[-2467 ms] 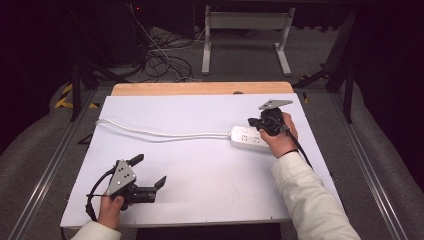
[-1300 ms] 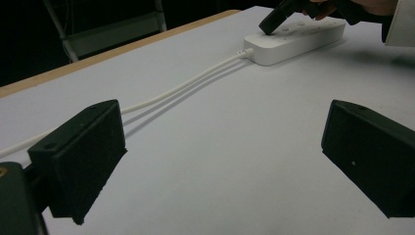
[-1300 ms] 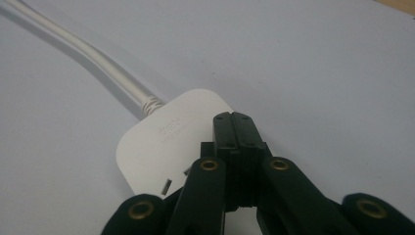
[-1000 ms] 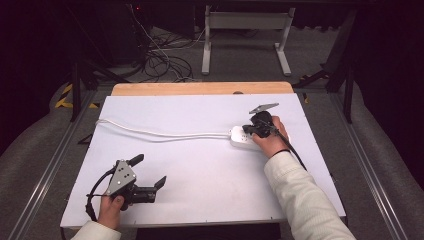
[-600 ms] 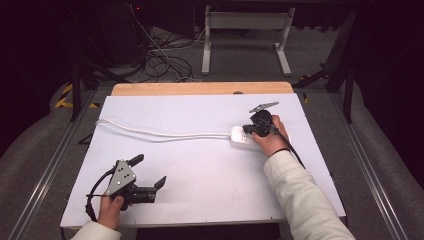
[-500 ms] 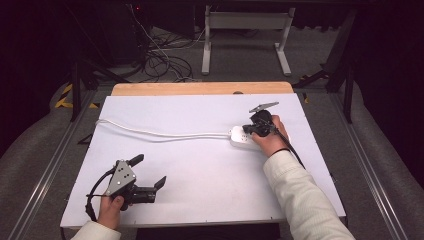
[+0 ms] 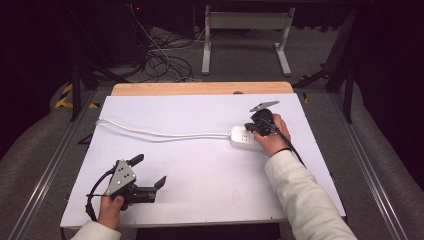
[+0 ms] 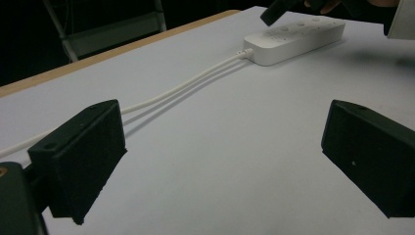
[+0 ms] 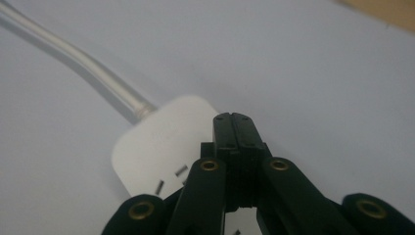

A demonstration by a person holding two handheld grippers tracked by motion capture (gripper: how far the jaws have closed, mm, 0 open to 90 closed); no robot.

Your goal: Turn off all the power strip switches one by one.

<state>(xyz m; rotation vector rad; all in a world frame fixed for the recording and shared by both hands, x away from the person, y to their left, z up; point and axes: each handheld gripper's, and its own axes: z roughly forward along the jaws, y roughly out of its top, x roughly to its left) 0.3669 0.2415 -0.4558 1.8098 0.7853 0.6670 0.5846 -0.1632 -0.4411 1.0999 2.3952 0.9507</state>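
Observation:
A white power strip point(image 7: 242, 136) lies on the white table point(image 7: 200, 200) at the right, and its white cable point(image 7: 160, 134) runs left across the table. My right gripper point(image 7: 249, 128) is shut with nothing between its jaws. Its tip is over the cable end of the power strip point(image 9: 156, 147), at or just above the top face point(image 9: 237, 121). My left gripper point(image 7: 148, 170) rests open near the front left of the table, well away from the power strip point(image 8: 293, 41). Its two jaws stand wide apart over bare table point(image 8: 222, 156), with the cable point(image 8: 186, 85) beyond them.
A wooden strip point(image 7: 200, 88) edges the far side of the table. Beyond it, on the floor, are tangled cables point(image 7: 165, 60) and a grey metal stand point(image 7: 247, 35). Metal rails point(image 7: 45, 175) run along both sides of the table.
My right gripper has slid a little left along the power strip toward its cable end, then held still. The left gripper has not moved.

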